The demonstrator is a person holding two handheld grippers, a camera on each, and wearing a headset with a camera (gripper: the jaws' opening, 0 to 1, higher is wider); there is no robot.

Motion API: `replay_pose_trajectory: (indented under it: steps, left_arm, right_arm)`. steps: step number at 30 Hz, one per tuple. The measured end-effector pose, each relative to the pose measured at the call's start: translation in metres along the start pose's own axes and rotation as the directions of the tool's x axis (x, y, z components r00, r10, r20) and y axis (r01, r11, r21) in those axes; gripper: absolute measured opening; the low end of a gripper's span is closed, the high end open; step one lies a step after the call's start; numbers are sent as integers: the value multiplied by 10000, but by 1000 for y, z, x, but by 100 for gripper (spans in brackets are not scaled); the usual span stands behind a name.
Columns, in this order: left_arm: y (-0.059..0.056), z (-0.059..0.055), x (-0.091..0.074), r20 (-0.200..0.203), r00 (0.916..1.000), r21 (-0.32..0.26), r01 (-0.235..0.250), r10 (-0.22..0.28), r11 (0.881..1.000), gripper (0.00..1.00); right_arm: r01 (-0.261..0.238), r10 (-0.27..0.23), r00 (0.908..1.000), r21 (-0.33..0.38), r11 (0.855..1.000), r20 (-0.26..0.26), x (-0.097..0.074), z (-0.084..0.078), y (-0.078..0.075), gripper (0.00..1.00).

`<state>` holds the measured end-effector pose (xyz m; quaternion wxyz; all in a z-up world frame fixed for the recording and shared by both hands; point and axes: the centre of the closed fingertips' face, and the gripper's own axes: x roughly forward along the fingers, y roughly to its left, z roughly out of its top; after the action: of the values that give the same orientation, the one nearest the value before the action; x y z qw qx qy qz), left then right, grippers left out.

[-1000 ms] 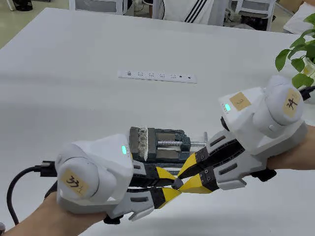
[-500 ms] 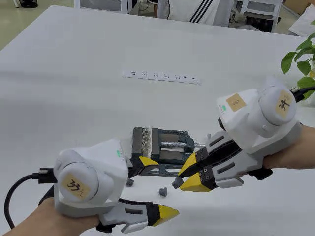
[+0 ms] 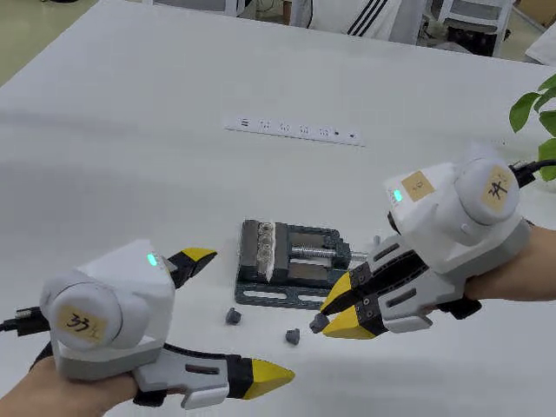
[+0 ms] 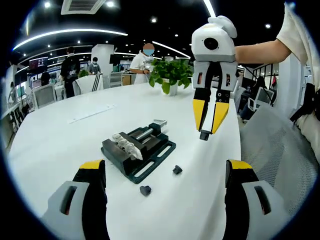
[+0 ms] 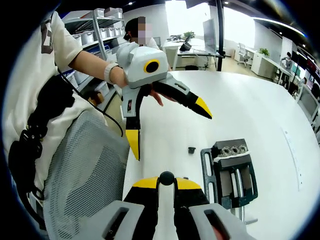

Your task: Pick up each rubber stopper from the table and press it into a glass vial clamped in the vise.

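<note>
A dark vise [image 3: 300, 269] stands mid-table with a row of glass vials [image 3: 265, 247] clamped in its left end. My right gripper [image 3: 339, 317] hovers just right of the vise, shut on a small grey rubber stopper [image 3: 319, 323]. In the right gripper view the stopper [image 5: 166, 178] sits between the yellow tips. My left gripper [image 3: 234, 315] is wide open at the front left, holding nothing. Two loose stoppers [image 3: 233, 316] [image 3: 293, 335] lie on the table in front of the vise. The left gripper view has the vise [image 4: 142, 152], the vials [image 4: 125, 144] and the right gripper [image 4: 210, 120] above them.
A white power strip [image 3: 295, 131] lies farther back on the white table [image 3: 130, 130]. A potted plant [image 3: 539, 109] stands at the right edge. A person sits at the far side. A mesh chair [image 5: 85, 165] is beside the table's near edge.
My left gripper has drawn back to the left from the right gripper's tips and opened wide. The right gripper stays shut on the stopper. Two loose stoppers have come into sight.
</note>
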<state>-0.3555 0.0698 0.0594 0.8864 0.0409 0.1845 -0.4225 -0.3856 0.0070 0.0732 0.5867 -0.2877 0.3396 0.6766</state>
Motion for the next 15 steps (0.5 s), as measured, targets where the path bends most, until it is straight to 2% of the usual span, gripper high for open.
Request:
replay_pose_trajectory:
  steps: [4, 9, 15]
  left_arm:
    - [8, -1, -4, 33, 9996, -147, -268, 269, 9995, 99]
    - [16, -6, -9, 15, 9984, -337, -557, 558, 9979, 99]
    - [18, -9, -14, -8, 9977, -442, -683, 683, 9967, 99]
  right_arm:
    - [129, -129, 9999, 134, 9998, -37, -2, 2, -8, 6]
    - [211, -213, 9991, -60, 9998, -367, -5, 3, -21, 6]
    - [202, -246, 9959, -512, 9985, -874, -7, 7, -39, 6]
